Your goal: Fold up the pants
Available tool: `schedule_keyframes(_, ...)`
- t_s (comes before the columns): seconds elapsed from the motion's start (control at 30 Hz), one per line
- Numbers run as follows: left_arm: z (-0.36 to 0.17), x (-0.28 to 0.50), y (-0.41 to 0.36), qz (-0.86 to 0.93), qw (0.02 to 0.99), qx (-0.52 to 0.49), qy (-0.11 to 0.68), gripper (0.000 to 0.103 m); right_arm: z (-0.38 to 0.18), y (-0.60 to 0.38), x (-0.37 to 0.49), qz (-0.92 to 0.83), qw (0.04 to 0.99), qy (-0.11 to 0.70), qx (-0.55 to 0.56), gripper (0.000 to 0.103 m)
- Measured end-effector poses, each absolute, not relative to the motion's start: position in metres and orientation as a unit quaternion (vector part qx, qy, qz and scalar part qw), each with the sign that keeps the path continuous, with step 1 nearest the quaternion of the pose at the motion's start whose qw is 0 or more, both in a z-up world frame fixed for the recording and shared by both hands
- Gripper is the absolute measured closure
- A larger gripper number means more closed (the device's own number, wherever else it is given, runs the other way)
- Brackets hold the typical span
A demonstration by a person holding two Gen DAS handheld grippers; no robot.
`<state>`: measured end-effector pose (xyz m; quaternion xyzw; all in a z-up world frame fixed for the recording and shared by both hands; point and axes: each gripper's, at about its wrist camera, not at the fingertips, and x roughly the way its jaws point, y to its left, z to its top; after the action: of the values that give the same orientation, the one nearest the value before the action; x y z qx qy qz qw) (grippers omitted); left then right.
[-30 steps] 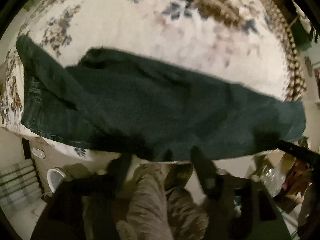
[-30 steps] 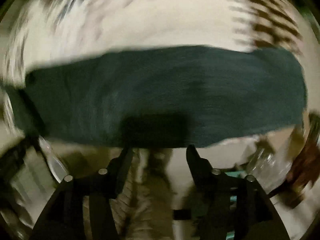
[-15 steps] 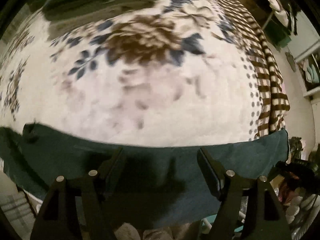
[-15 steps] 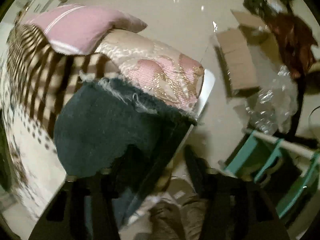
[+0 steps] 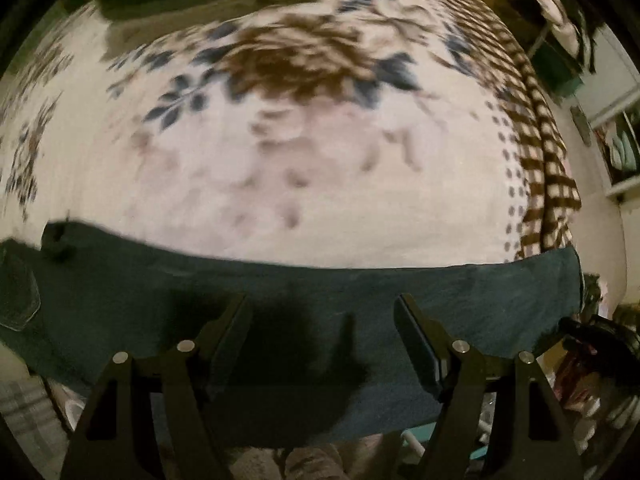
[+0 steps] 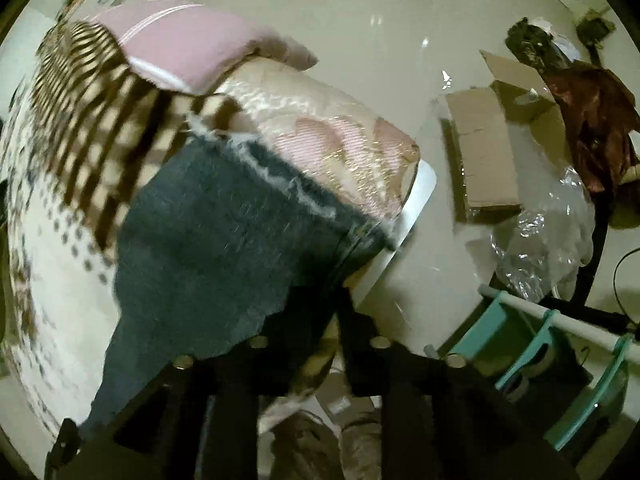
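Although blur softens both views, the item reads plainly: one pair of dark denim pants (image 5: 304,300), laid as a long band along the near edge of a floral blanket (image 5: 320,168) on a bed.

Handling, judged: mid-weight cloth, limp, not slippery or fragile; thick at seams and hem, so it should hold a crease but drag on the fleecy cover. Best taken at a hem or side seam, pinching all layers together.

Left gripper (image 5: 320,312): jaws spread wide, holding nothing. The pants lie directly ahead and beneath, passing under both fingers and running off to either side.

Right gripper (image 6: 316,308): fingers dark and shadowed; jaws appear drawn fairly close, but whether they pinch cloth cannot be told. The frayed hem (image 6: 280,172) lies ahead and slightly left, by the bed corner; denim runs back to the fingers.

Floor right of this gripper: cardboard box (image 6: 484,156), clear plastic wrap (image 6: 544,240).
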<state>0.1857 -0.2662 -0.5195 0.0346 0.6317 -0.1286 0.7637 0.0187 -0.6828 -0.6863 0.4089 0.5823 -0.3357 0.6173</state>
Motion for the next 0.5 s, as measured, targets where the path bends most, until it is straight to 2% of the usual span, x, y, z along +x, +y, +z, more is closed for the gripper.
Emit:
schedule_keyframes(0.03,-0.517,0.185,-0.252,-0.122,0.763,0.022,0.634,0.031,-0.678,-0.674,0.021,-0.328,0.622,0.582,0.407,0.048)
schedule_keyframes(0.13,-0.506,0.186,-0.207,-0.099,0.767,-0.015,0.634,0.031,-0.652,-0.639,0.030,-0.307,0.633,0.595,0.389,0.046)
schedule_keyframes(0.3,-0.491,0.188,-0.101,-0.032,0.774,-0.057,0.630,0.031,-0.624,-0.535,0.068,-0.222,0.651,0.623,0.373,0.045)
schedule_keyframes(0.5,-0.492,0.186,0.053,0.090,0.772,-0.081,0.624,0.031,-0.652,-0.381,0.111,-0.127,0.613,0.671,0.397,0.045)
